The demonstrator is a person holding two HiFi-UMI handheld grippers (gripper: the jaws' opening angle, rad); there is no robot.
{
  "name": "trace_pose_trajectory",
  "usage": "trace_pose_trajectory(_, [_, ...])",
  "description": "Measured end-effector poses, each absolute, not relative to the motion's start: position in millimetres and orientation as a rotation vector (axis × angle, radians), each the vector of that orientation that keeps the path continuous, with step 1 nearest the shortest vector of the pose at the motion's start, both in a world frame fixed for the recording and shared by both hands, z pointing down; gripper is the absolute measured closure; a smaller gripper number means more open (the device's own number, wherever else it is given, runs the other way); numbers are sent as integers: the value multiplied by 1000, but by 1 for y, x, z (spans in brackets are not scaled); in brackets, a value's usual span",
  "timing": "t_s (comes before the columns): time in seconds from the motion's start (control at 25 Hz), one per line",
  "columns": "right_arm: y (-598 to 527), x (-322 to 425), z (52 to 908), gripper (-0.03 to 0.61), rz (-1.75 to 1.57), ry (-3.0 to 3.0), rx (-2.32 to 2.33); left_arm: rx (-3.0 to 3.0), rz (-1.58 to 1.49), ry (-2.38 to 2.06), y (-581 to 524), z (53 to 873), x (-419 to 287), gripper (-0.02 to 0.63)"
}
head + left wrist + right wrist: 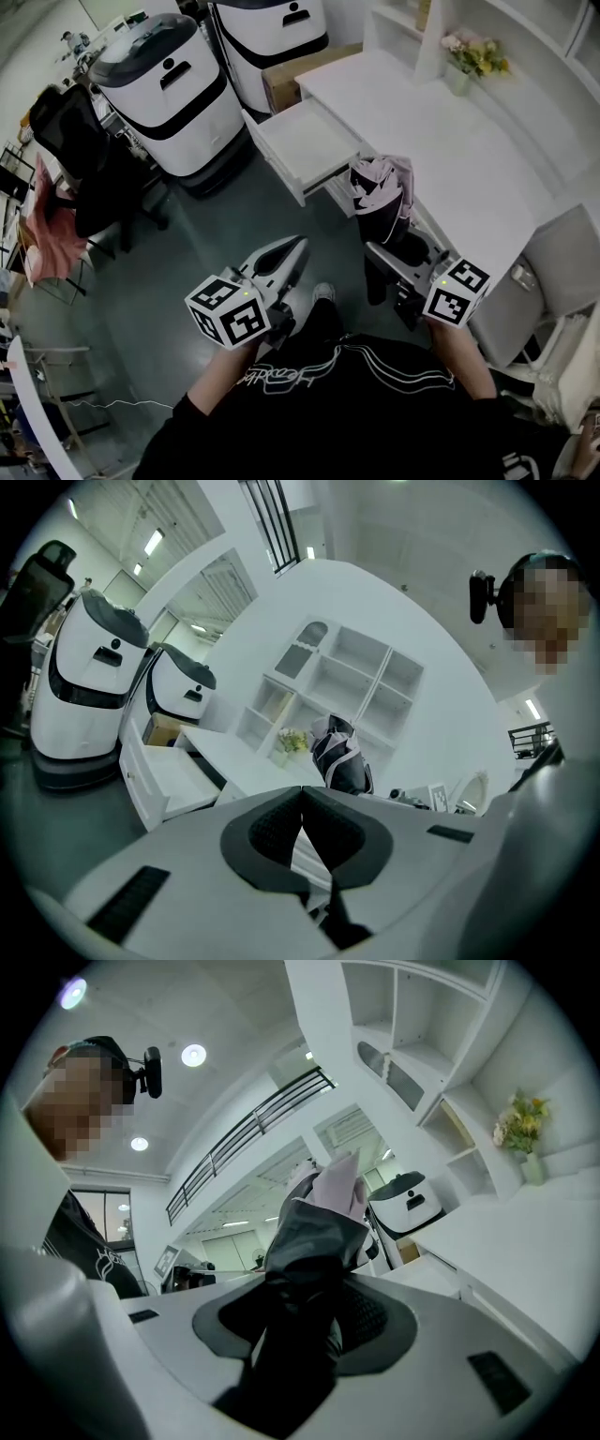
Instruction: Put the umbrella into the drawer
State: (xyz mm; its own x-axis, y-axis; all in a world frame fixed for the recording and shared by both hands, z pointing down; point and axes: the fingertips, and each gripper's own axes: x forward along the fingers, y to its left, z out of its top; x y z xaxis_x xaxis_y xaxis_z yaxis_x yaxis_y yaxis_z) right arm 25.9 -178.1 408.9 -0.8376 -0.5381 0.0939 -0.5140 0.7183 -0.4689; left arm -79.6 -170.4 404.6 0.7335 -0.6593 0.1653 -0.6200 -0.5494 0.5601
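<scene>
The folded umbrella [382, 199], black with a pink canopy, is upright in the air just in front of the white desk [441, 141]. My right gripper [389, 248] is shut on its lower black part; in the right gripper view the umbrella [317, 1227] rises from between the pads. The white drawer [305, 145] stands pulled out and looks empty, to the upper left of the umbrella. My left gripper [292, 251] hovers over the floor, left of the umbrella, its jaws together with nothing in them. The left gripper view shows that gripper [300, 803], the drawer [173, 778] and the umbrella [339, 759].
Two white-and-black machines [169, 94] [272, 37] stand on the floor beyond the drawer, with a cardboard box [292, 80] beside them. A vase of flowers [473, 58] sits on the desk below white shelves [342, 682]. A black chair [70, 131] stands far left.
</scene>
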Motion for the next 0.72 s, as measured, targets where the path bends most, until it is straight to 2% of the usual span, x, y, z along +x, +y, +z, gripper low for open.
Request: trace_pose_trajectory(0.72, [-191, 25, 411, 371, -753, 2896, -1012, 2285, -50, -954, -179, 408, -79, 594])
